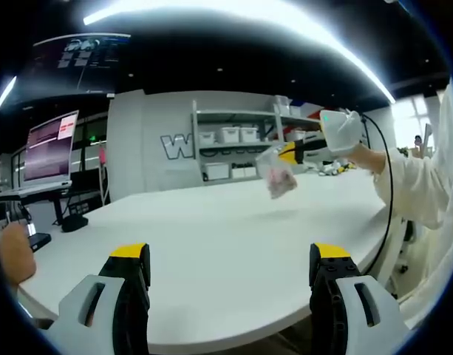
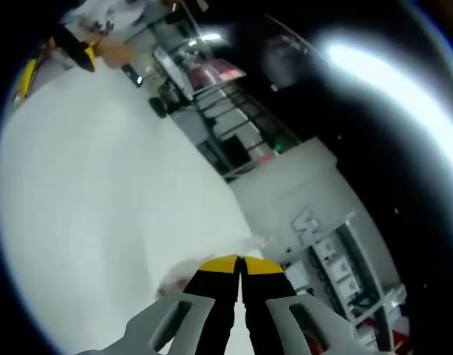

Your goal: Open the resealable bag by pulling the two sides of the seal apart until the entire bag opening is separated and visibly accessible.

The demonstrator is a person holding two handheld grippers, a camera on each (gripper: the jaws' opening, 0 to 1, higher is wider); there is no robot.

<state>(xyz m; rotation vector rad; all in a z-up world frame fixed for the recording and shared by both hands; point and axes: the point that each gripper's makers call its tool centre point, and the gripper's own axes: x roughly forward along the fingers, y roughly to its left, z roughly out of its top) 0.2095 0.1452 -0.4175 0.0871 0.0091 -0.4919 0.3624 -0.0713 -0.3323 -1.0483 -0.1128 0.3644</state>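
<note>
bag (image 1: 276, 176) hangs in the air above the far part of the white bench (image 1: 211, 244), a small clear pouch with something pinkish inside, pinched at its upper edge by the right claw (image 1: 291, 154), which enters the left gripper view from the right with a sleeved arm behind it. in the right gripper view the right claw (image 2: 241, 268) has its yellow-tipped jaws drawn together, almost no gap, a sliver of clear film and pink just visible beyond and below the tips — so it is clamped on the bag's top.

left claw (image 1: 230, 255) stands wide, jaws well apart at the near edge of the bench, gripping nothing.

key relation: bag lies ahead of the left claw and off to its right, well apart, higher than its jaws; the bag's long axis drops roughly downward from the held edge. free side of the seal faces back toward the left claw, judging loosely — too small to be sure.

judgement: seal not yet parted; left claw must travel forward and up to take the opposite lip.
</note>
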